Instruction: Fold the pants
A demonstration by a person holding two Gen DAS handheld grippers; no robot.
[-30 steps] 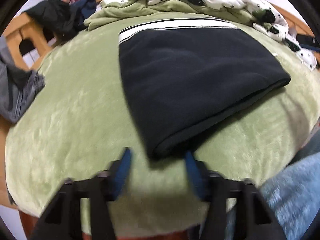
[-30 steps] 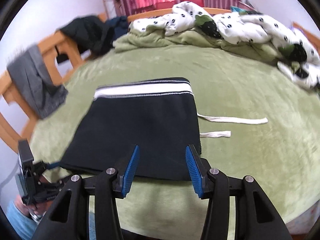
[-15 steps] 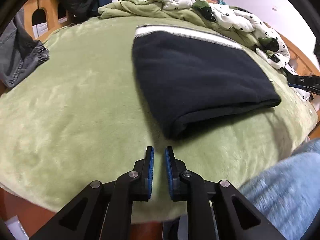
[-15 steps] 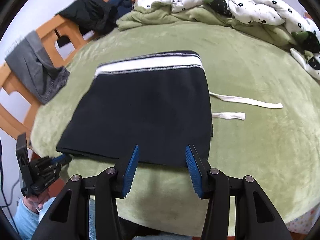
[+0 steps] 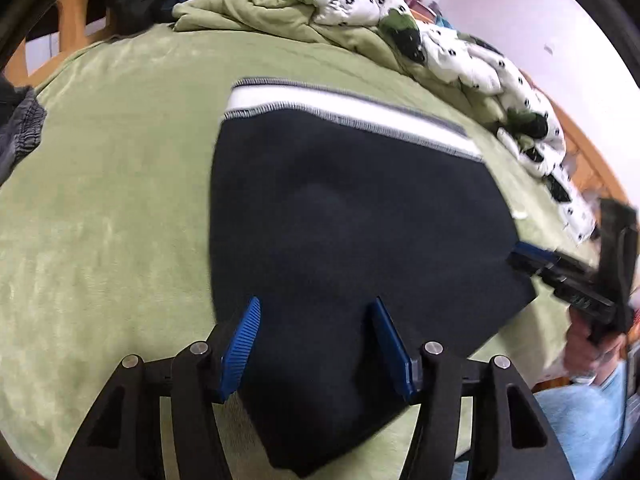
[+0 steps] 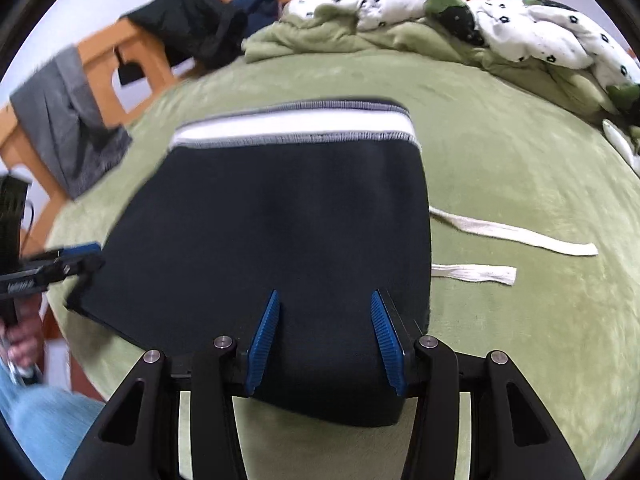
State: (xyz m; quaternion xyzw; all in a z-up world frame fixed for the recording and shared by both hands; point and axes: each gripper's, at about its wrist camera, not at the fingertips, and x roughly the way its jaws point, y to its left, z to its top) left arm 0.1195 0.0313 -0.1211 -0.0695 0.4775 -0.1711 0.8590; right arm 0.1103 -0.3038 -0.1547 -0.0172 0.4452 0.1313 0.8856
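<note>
The folded black pants (image 5: 352, 232) with a white waistband lie flat on the green bed cover; they also show in the right wrist view (image 6: 280, 240). My left gripper (image 5: 316, 344) is open, its blue pads either side of the pants' near left corner, over the cloth. My right gripper (image 6: 326, 336) is open over the near right edge of the pants. The right gripper shows at the right of the left wrist view (image 5: 560, 268). The left gripper shows at the left of the right wrist view (image 6: 60, 260).
Two white drawstrings (image 6: 512, 236) lie on the green cover (image 6: 520, 340) right of the pants. A crumpled green-and-white blanket (image 6: 440, 20) is piled at the far side. Dark and grey clothes (image 6: 72, 120) hang on the wooden bed frame at left.
My left gripper has opened and moved forward onto the pants' corner. My right gripper has moved forward over the pants' near edge, still open.
</note>
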